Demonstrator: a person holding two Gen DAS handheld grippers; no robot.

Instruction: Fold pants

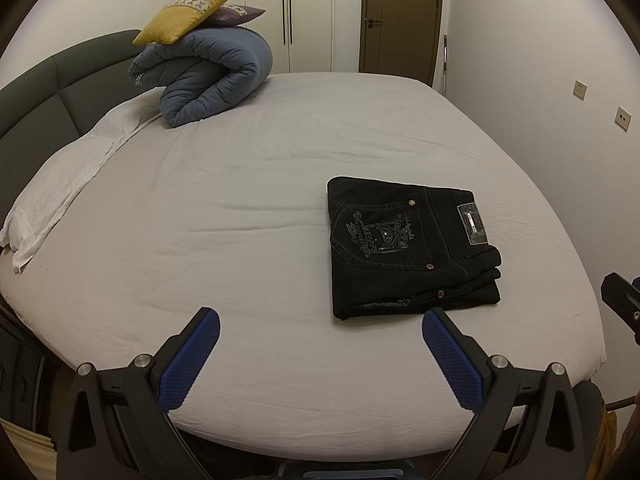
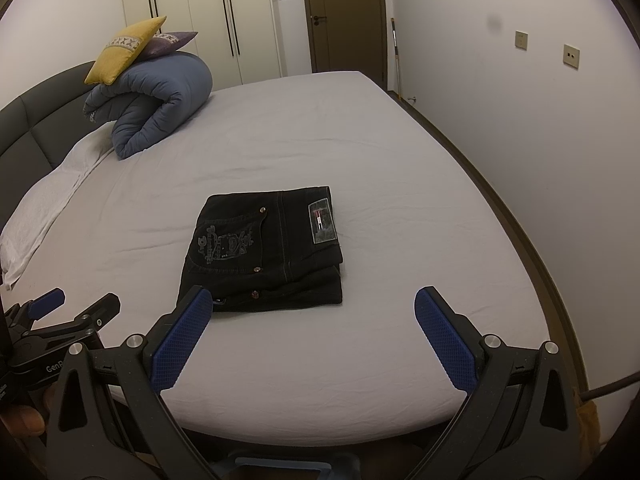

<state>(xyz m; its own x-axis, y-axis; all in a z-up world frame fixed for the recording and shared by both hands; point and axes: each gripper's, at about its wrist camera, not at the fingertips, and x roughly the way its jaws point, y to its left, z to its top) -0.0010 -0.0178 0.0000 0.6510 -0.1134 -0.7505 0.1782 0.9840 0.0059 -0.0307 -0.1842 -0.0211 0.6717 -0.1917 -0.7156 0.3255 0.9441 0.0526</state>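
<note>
Black pants (image 1: 408,244) lie folded into a compact rectangle on the grey bed sheet (image 1: 224,208), back pocket print and waist label up. They also show in the right wrist view (image 2: 264,250). My left gripper (image 1: 320,324) is open and empty above the near edge of the bed, the pants just beyond its right finger. My right gripper (image 2: 314,304) is open and empty, the pants just beyond its left finger. The left gripper shows at the left edge of the right wrist view (image 2: 72,308).
A rolled blue duvet (image 1: 212,76) with a yellow cushion (image 1: 188,14) and a purple cushion (image 1: 236,14) sits at the bed's far left. A white pillow (image 1: 68,176) lies along the dark headboard (image 1: 36,96). A wall (image 2: 520,120) runs along the right.
</note>
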